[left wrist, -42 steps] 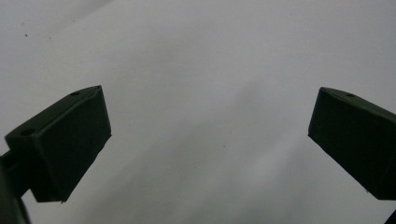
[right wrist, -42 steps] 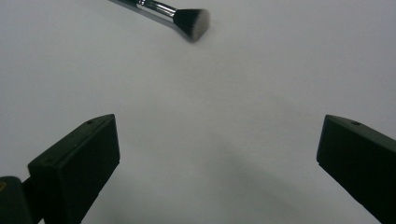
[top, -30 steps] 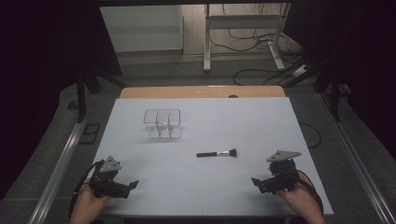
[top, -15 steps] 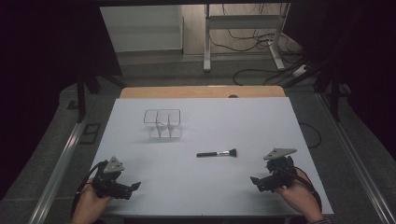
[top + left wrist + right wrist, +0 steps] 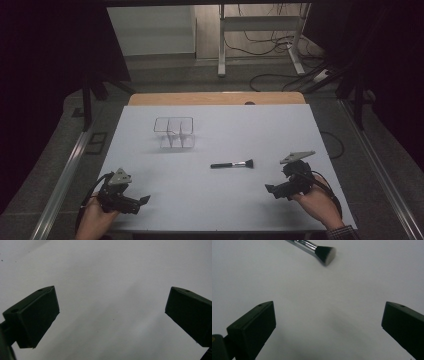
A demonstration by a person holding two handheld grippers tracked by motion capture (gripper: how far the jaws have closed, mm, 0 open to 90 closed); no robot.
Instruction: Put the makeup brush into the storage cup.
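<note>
My right gripper [image 5: 272, 190] is near the front right of the table, and its jaws stand wide apart with nothing between them. My left gripper [image 5: 142, 200] is near the front left, also wide apart and empty. The makeup brush [image 5: 231, 163] lies flat in the middle of the white table [image 5: 210, 200], between the clear organizer [image 5: 173, 132] and my right gripper, with its bristles pointing to the right. In the right gripper view the bristle head [image 5: 325, 253] is ahead of the jaws, at the upper edge.

I think the brush is what I must take, probably to put it in the organizer. The handle looks thin, round and shiny, so it can roll or slide away if one jaw touches it before the other. If I close on the soft bristles, the grip may be weak and the brush may tip down. The organizer is transparent and looks light; I can misjudge its walls and push it.

The table surface is plain, smooth and white, with a wooden strip at the far edge. The room around is dark. Behind the table I see a grey floor, cables [image 5: 260, 45] and a metal stand [image 5: 257, 37].
</note>
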